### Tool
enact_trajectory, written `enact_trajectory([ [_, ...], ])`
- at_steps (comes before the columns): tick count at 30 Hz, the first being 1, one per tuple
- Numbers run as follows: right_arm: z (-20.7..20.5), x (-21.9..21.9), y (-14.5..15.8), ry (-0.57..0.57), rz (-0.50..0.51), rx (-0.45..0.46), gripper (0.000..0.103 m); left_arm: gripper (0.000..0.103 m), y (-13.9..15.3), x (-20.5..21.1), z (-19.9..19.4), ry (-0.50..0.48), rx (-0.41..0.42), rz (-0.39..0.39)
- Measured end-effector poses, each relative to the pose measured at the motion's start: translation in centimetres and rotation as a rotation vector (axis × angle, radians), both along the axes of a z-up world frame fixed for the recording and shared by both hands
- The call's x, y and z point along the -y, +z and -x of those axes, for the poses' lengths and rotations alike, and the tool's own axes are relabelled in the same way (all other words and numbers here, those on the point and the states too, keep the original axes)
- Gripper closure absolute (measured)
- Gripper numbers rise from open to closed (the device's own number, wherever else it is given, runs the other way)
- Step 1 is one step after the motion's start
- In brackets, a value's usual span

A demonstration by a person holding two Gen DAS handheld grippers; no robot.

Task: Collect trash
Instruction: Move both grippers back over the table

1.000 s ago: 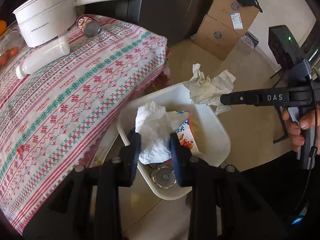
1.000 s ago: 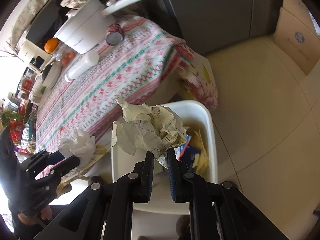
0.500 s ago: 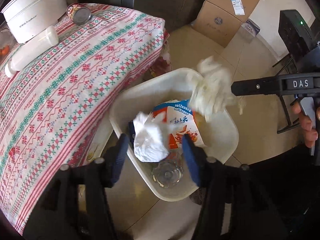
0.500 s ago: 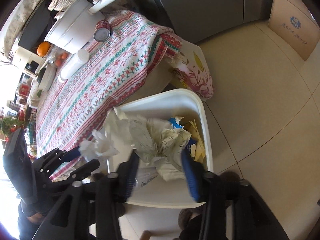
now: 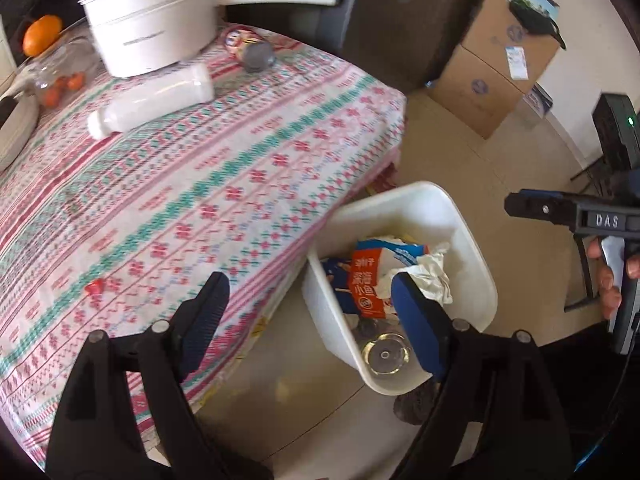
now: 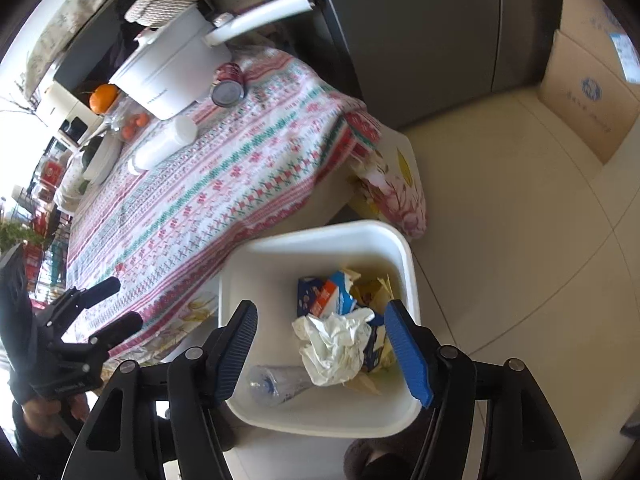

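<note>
Left gripper (image 5: 312, 320): jaws wide apart & opening, nothing between the pads; hangs over table edge w/ one blue finger above the bin. Right gripper (image 6: 324, 352): jaws apart & opening too, empty, straddling the bin from above.

Directly under right gripper: crumpled paper (image 6: 336, 344), loose in white bin (image 6: 320, 236), lying on top of other trash. Beside it: snack wrapper (image 6: 324, 292), blue/orange/white; clear plastic bottle (image 6: 276, 384) on its side at bin's near wall. Yellowish scraps at far corner.

Bin on floor, just beside the table corner. Patterned tablecloth (image 5: 200, 168) over the table, red/green on white. Small red scrap (image 5: 94, 288) on cloth near left gripper. Farther up the table: white bottle (image 5: 156, 100) lying down, can (image 5: 250, 48) on its side, white pot (image 5: 152, 20) w/ long handle, orange (image 5: 42, 34). Cardboard boxes (image 5: 496, 68) stacked on floor by wall.
</note>
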State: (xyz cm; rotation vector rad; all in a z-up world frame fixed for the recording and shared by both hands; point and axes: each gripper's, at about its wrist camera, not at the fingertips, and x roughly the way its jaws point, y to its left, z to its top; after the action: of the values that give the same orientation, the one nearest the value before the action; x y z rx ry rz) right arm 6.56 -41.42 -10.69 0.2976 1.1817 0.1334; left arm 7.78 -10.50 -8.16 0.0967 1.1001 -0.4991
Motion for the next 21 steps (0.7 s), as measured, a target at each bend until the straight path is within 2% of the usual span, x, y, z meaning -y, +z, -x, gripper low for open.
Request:
enact_trajectory([
  [6,-0.8,-2.1,1.4,0.047,0.022,0.060,0.030,0.012,1.1,-3.6,-1.1,0.108,0.052,-0.010],
  [12,-3.5,-5.4,2.3,0.127,0.117,0.070,0.030,0.008,1.7,-7.8,-2.9,0.233,0.062,-0.026],
  [17,-6.1,-8.1,3.2,0.187,0.133,0.102,0.030,0.007,2.1,-11.0,-5.7,0.325,0.065,-0.002],
  [21,-8.7,-10.2,3.3,0.228,0.148,0.111,0.029,0.007,1.5,-11.4,-8.8,0.340,0.077,0.020],
])
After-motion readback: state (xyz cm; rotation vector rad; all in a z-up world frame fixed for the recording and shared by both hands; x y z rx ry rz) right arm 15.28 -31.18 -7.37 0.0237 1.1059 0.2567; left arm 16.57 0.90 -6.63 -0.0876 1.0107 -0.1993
